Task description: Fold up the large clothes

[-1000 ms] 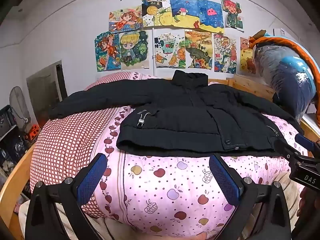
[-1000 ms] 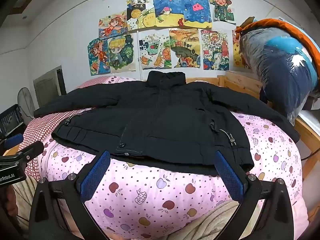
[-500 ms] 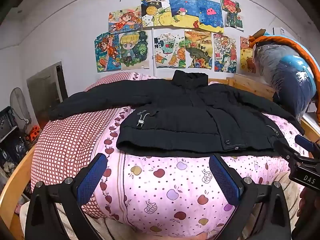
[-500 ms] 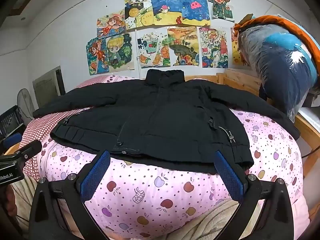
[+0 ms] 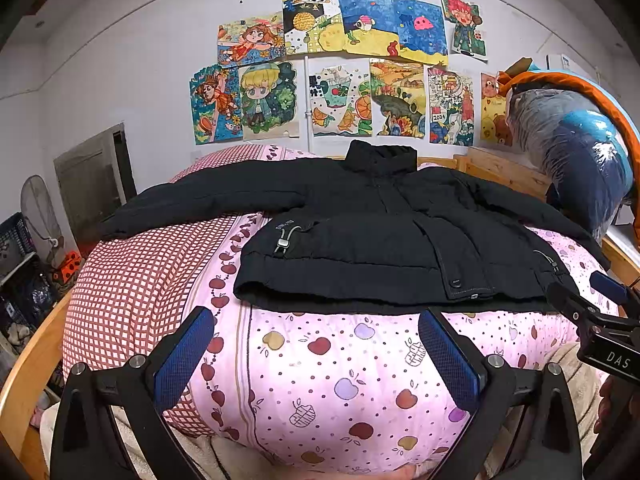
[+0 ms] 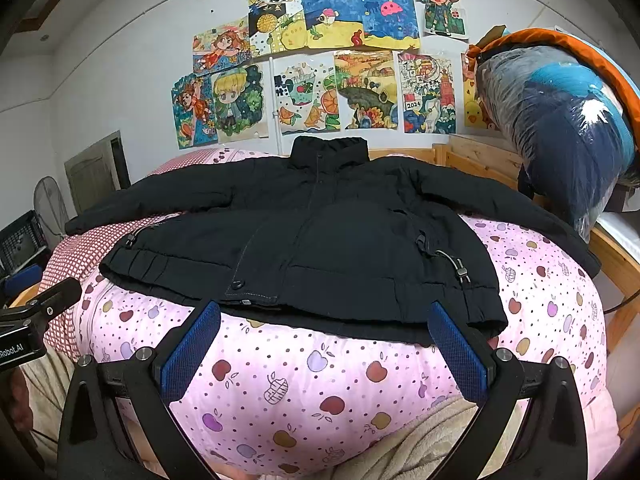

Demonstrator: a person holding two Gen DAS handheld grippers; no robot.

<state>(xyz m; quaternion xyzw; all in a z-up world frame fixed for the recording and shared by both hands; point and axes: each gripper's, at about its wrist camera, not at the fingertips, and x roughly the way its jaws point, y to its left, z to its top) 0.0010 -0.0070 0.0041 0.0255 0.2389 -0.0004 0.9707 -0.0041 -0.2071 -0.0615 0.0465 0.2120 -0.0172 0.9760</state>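
A black padded jacket (image 5: 372, 236) lies flat, front up, on a pink apple-print quilt (image 5: 320, 364), sleeves spread to both sides and collar toward the wall. It also shows in the right wrist view (image 6: 320, 248). My left gripper (image 5: 316, 356) is open and empty, just short of the jacket's hem. My right gripper (image 6: 324, 348) is open and empty, its fingertips at the hem's near edge. The right gripper also shows at the right edge of the left wrist view (image 5: 600, 320); the left gripper shows at the left edge of the right wrist view (image 6: 36, 312).
A red checked cover (image 5: 132, 280) lies at the bed's left. A wooden bed frame (image 6: 612, 256) runs along the right side. A plastic-wrapped bundle (image 6: 560, 128) stands at the back right. A fan (image 5: 40, 216) and crates (image 5: 16, 236) stand left. Drawings (image 5: 340, 80) cover the wall.
Both grippers have edged slightly forward toward the jacket's hem. The jacket has not moved and both grippers stay open.
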